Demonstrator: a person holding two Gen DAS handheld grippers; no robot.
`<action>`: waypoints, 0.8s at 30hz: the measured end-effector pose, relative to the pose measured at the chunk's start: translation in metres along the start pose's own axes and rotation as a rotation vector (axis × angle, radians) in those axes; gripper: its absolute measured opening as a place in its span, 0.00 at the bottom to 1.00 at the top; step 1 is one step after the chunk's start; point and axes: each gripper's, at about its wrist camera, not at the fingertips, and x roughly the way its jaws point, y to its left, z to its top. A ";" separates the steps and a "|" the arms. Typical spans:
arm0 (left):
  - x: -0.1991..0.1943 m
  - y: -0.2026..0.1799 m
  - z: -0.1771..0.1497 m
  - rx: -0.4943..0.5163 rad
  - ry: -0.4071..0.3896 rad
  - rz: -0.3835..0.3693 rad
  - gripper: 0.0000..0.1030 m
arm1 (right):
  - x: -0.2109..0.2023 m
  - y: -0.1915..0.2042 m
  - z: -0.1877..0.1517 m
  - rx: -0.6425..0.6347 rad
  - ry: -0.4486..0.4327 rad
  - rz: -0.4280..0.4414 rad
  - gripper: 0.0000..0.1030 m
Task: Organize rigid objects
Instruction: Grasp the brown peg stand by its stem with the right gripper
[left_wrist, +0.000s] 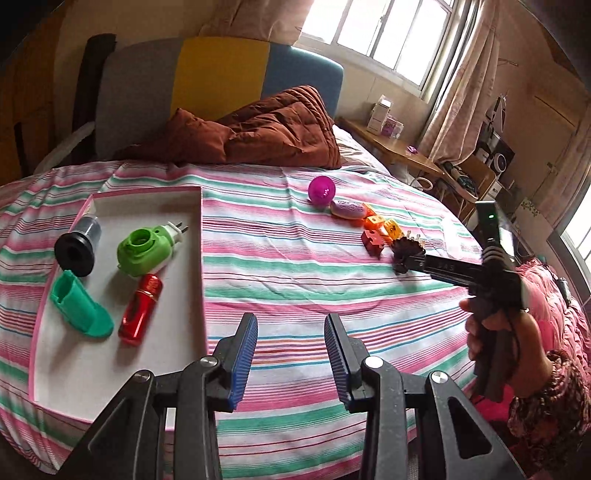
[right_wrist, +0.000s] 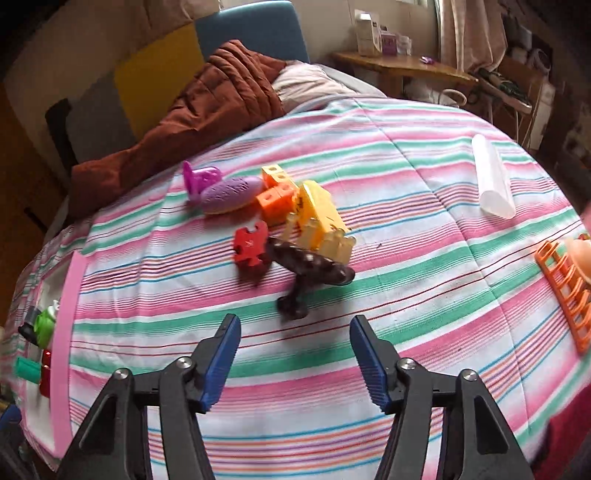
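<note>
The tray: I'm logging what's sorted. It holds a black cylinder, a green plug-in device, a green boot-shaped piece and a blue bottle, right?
Not quite: the bottle is red, not blue, as the left wrist view shows. The tray does hold the black cylinder, the green plug-in device and the green boot-shaped piece.

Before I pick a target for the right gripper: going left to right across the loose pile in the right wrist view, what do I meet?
Purple oval toy → red puzzle-shaped piece → dark brown toy → white translucent tube → orange rack at the right edge. The orange and yellow blocks overlap, so I leave them out.
</note>
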 end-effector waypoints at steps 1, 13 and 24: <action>0.002 -0.003 0.000 0.001 0.001 -0.002 0.36 | 0.006 -0.003 0.001 0.006 0.003 0.006 0.52; 0.028 -0.036 0.008 0.046 0.051 -0.019 0.36 | 0.025 -0.006 0.018 0.002 0.048 0.034 0.19; 0.094 -0.084 0.046 0.111 0.106 -0.046 0.36 | -0.022 -0.028 0.002 -0.013 0.147 0.127 0.19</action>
